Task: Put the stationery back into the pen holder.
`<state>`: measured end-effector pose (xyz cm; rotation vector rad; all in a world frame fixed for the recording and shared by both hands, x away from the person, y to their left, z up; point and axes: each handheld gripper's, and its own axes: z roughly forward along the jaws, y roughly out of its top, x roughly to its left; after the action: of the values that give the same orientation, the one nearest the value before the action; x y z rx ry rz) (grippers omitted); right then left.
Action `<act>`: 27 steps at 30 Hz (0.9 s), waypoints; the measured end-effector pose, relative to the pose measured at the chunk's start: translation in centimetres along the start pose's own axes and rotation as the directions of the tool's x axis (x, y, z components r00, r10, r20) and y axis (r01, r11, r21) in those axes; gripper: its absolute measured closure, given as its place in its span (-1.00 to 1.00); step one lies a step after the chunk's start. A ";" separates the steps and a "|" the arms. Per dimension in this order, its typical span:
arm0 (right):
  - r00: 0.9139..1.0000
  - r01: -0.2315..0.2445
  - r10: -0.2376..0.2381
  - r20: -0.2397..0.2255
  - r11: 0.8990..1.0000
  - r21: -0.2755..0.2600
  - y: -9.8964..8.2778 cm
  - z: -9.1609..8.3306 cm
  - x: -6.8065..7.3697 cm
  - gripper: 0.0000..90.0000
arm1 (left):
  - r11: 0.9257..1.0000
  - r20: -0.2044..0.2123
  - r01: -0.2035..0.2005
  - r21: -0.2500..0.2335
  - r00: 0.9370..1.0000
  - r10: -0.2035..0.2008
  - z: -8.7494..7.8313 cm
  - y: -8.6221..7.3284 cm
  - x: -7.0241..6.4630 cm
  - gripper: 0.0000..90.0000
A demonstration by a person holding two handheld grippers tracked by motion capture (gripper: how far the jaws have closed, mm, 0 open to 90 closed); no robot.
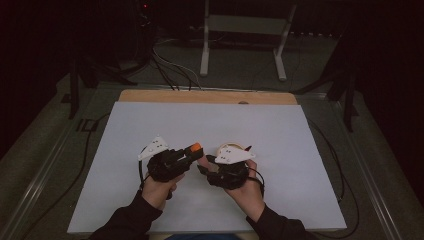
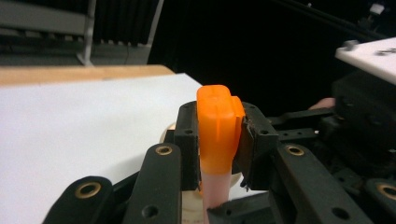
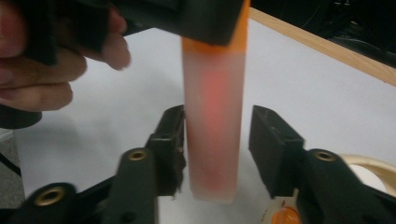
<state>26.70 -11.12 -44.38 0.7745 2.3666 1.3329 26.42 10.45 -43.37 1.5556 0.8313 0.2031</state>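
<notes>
A highlighter with an orange cap (image 1: 195,148) (image 2: 217,121) and a frosted, pinkish barrel (image 3: 215,116) (image 2: 215,186) is held above the white table sheet (image 1: 150,130), between the two hands. My left gripper (image 1: 192,151) (image 2: 219,135) is shut on the cap, with a black pad pressing each side. My right gripper (image 1: 204,163) (image 3: 217,140) stands open around the barrel's lower end. In the right gripper view its left jaw lies against the barrel and a thin gap shows at the right jaw. The left hand (image 3: 46,60) appears beyond.
A cream ring-shaped object (image 1: 232,147) (image 3: 369,163) lies on the sheet just behind the right gripper. A small orange piece (image 3: 285,217) sits below the right jaw. The table's wooden far edge (image 1: 200,96) borders the sheet; a white frame (image 1: 240,25) and cables stand on the floor behind.
</notes>
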 end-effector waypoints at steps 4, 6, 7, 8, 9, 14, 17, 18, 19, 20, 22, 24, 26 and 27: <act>1.000 0.000 0.000 0.001 1.000 -0.005 0.0 -0.3 0.0 -0.01 | 1.000 0.005 -0.011 -0.012 1.000 0.011 -0.2 0.7 -0.2 0.62; 1.000 0.007 -0.007 -0.001 1.000 -0.001 -0.1 -0.5 -0.1 -0.08 | 1.000 0.006 -0.015 -0.019 1.000 0.016 -0.3 1.2 -0.1 0.62; 1.000 0.001 -0.001 -0.010 1.000 -0.004 -0.1 -0.6 -0.2 -0.10 | 1.000 0.002 -0.018 -0.023 1.000 0.018 -0.4 1.3 -0.1 0.62; 1.000 -0.007 0.007 -0.017 1.000 -0.001 -0.2 -0.6 -0.3 -0.13 | 1.000 0.002 -0.021 -0.023 1.000 0.021 -0.4 1.5 -0.1 0.62; 1.000 -0.012 0.012 -0.018 1.000 -0.002 -0.2 -0.7 -0.4 -0.14 | 0.999 0.003 -0.021 -0.025 1.000 0.021 -0.4 1.7 -0.1 0.62; 1.000 -0.017 0.017 -0.012 1.000 -0.007 -0.3 -1.2 -0.9 -0.26 | 0.999 0.010 -0.033 -0.033 0.999 0.034 -0.5 2.4 -0.2 0.62; 1.000 -0.015 0.015 -0.007 1.000 -0.013 -0.4 -1.6 -1.1 -0.32 | 0.998 0.017 -0.045 -0.044 0.999 0.045 -0.6 3.0 -0.2 0.62; 1.000 -0.020 0.020 -0.003 1.000 -0.019 -0.5 -1.8 -1.3 -0.34 | 0.998 0.016 -0.046 -0.052 0.999 0.047 -0.8 3.3 -0.3 0.62; 1.000 -0.025 0.025 -0.002 0.999 -0.026 -0.5 -2.0 -1.5 -0.35 | 0.997 0.017 -0.052 -0.060 0.998 0.053 -0.9 3.6 -0.2 0.62; 0.999 -0.034 0.034 -0.003 0.999 -0.035 -0.6 -2.2 -1.7 -0.37 | 0.997 0.021 -0.052 -0.065 0.998 0.053 -1.0 4.0 -0.2 0.62; 0.999 -0.044 0.044 0.008 0.998 -0.044 -0.7 -2.7 -2.0 -0.45 | 0.995 0.018 -0.059 -0.074 0.998 0.061 -1.2 4.6 0.0 0.62; 0.998 -0.056 0.057 0.017 0.997 -0.059 -0.7 -3.3 -2.5 -0.53 | 0.995 0.018 -0.062 -0.079 0.998 0.063 -1.2 5.1 0.1 0.62; 0.997 -0.068 0.070 0.028 0.995 -0.067 -0.7 -3.8 -2.9 -0.61 | 0.994 0.012 -0.071 -0.080 0.997 0.072 -1.1 5.4 0.2 0.62; 0.996 -0.076 0.079 0.036 0.994 -0.076 -0.8 -4.1 -3.1 -0.66 | 0.994 0.010 -0.073 -0.082 0.997 0.074 -1.0 5.5 0.2 0.62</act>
<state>26.84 -16.09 -42.90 0.8704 2.2643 1.4159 28.11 11.73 -38.18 1.5100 0.7471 0.2769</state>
